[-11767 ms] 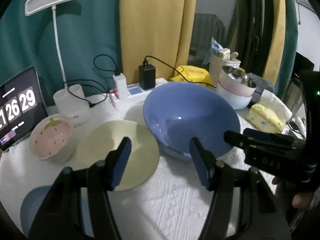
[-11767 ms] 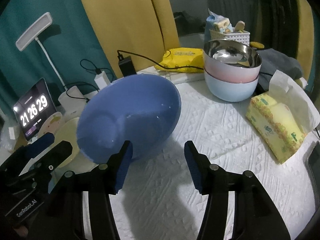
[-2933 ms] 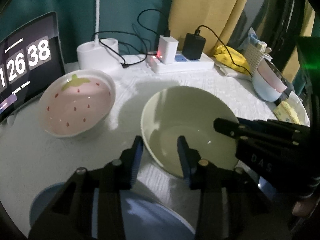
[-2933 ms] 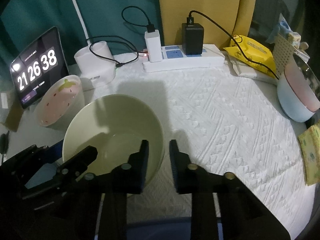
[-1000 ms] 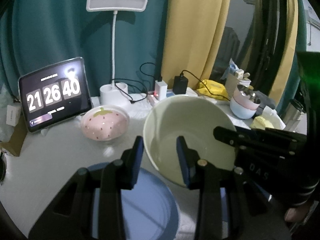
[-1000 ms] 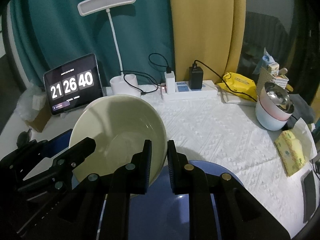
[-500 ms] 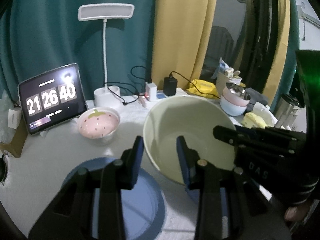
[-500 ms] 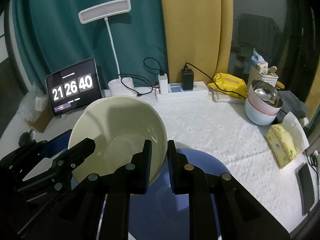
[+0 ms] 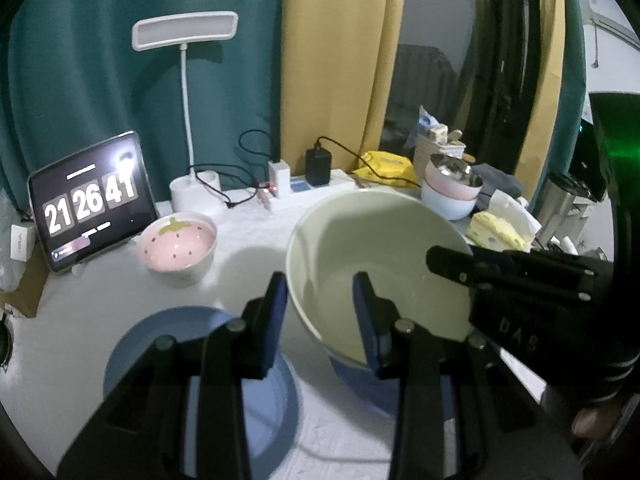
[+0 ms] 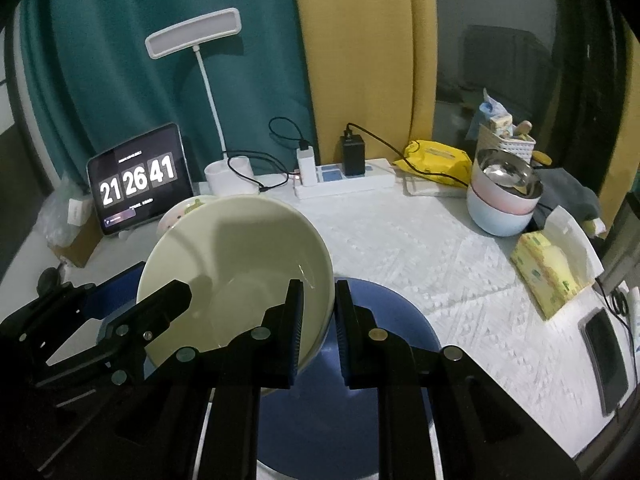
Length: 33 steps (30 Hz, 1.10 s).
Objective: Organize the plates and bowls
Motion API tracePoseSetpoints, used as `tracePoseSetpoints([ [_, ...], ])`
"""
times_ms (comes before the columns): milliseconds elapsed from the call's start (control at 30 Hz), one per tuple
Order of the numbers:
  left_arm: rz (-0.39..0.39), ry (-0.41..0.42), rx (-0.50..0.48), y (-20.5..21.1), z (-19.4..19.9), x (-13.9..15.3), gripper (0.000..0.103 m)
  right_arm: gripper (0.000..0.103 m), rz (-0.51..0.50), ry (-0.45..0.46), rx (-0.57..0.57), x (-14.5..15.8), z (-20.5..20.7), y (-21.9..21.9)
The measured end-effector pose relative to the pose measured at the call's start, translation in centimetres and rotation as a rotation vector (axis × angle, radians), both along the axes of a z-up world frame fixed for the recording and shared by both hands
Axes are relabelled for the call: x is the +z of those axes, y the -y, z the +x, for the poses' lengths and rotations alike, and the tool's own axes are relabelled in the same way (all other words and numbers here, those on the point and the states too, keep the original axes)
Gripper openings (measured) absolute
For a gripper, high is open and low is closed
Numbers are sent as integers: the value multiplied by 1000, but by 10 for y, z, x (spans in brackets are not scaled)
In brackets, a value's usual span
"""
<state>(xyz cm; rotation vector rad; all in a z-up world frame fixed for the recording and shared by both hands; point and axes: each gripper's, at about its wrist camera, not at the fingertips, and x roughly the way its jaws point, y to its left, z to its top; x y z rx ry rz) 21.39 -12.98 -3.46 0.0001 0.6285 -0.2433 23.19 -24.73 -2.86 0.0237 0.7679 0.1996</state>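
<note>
On the tablet (image 9: 94, 203) leaning behind the strawberry bowl (image 9: 179, 247), "21 26 41"

Tablet clock (image 9: 92, 204) beside desk lamp (image 9: 185, 35) — power strip (image 10: 344, 182), yellow packet (image 10: 438, 159), perhaps tissues (image 10: 546, 276) at right

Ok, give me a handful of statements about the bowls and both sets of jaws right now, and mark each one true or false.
1. Both grippers hold the pale green bowl by its rim. True: the left gripper and the right gripper each have the rim between their jaws.
2. The pale green bowl rests flat on the tablecloth. False: it is lifted and tilted above the blue bowl.
3. The strawberry bowl sits in front of the tablet clock. True.
4. The stacked bowls at the far right are topped by a blue one. False: a metal bowl sits on top.
5. The desk lamp is lit. False: its head looks unlit.
</note>
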Motion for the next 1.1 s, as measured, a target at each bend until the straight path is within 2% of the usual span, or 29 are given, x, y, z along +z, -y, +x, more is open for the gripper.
tracePoseSetpoints([
  [467, 27, -23, -38, 30, -6, -8, 35, 17, 20, -18, -37, -12, -11, 29],
  [1100, 60, -96, -58, 54, 3, -39, 35, 17, 36, -88, -69, -46, -7, 49],
])
